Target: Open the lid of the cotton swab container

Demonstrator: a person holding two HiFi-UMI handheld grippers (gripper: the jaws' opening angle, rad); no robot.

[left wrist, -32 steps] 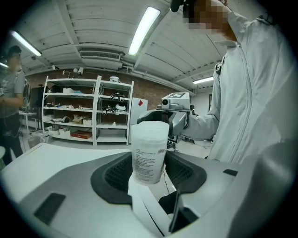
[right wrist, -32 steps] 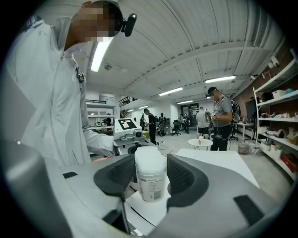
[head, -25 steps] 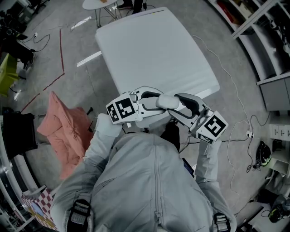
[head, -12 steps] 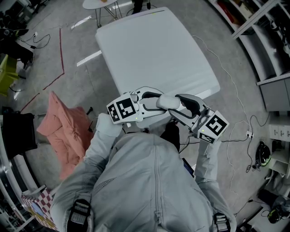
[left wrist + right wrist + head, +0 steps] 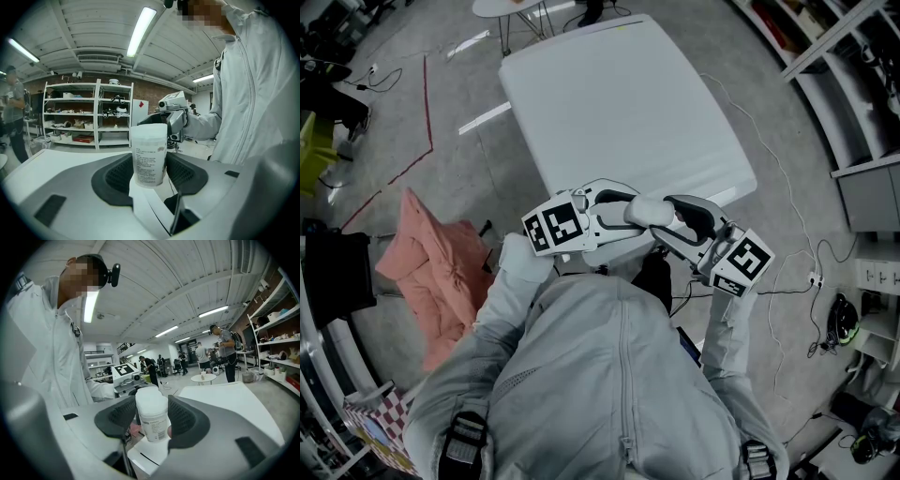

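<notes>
The left gripper (image 5: 619, 208) and the right gripper (image 5: 677, 217) meet in front of the person's chest. Both are closed on the cotton swab container (image 5: 649, 211), which is held in the air just off the near edge of the white table (image 5: 619, 103). In the head view the table lies at 12 o'clock from the container.

In the left gripper view, the left gripper (image 5: 150, 176) has its jaws fairly wide apart. Its ribbed black pads (image 5: 117, 173) press the container's (image 5: 149, 157) printed sides from 9 and 3 o'clock, and the right gripper shows behind it.

In the right gripper view, the right gripper (image 5: 152, 420) clamps the container (image 5: 153, 425) high up. Its pads (image 5: 187, 420) sit beside the lid (image 5: 151, 401), which is on the container.
</notes>
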